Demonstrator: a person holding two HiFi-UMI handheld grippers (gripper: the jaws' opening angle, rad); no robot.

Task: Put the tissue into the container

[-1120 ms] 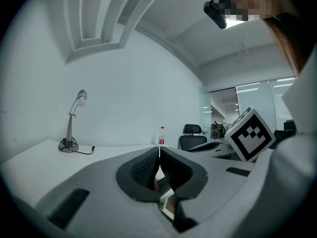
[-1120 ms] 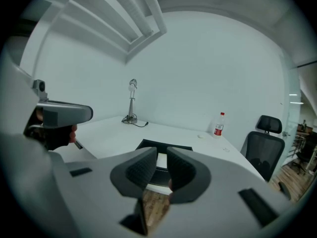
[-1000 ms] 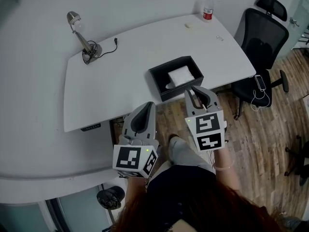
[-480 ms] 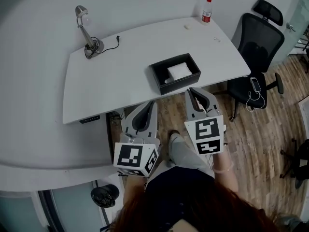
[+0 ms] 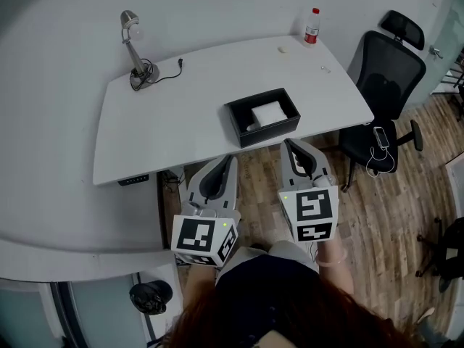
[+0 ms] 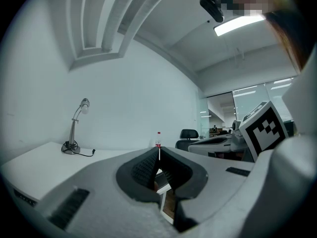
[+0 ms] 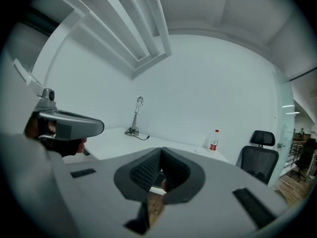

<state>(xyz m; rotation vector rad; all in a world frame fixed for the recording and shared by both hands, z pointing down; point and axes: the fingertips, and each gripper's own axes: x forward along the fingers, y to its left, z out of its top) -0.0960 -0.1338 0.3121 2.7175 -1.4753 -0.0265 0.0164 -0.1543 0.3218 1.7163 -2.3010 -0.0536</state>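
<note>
Tissue (image 5: 267,113) is already sitting inside the black container (image 5: 274,130), a white folded square lying towards the right side of it. The container is on the white counter (image 5: 174,114), close to the near edge and roughly in the middle.

Both grippers are off the counter on the person's side, hanging over the wood floor (image 5: 377,216) and pointing forward at the counter. The right gripper (image 5: 291,143) lines up with the container's front right corner, and the left gripper (image 5: 227,159) is a bit further left, next to it but not touching it.

In the left gripper view the fingers (image 6: 143,170) are squeezed together, tips meeting, nothing caught between them. You just see a sliver of counter edge through the gap lower down. Same deal in the right gripper view: its fingers (image 7: 143,171) are closed all the way, ribbed pads against each other, and it's got hold of nothing.

Other stuff around: a small desk lamp (image 5: 134,46) with its cable at the far left corner of the counter, a bottle (image 5: 312,26) with a red label standing at the far right corner, and a black office chair (image 5: 384,71) parked off the right end.
</note>
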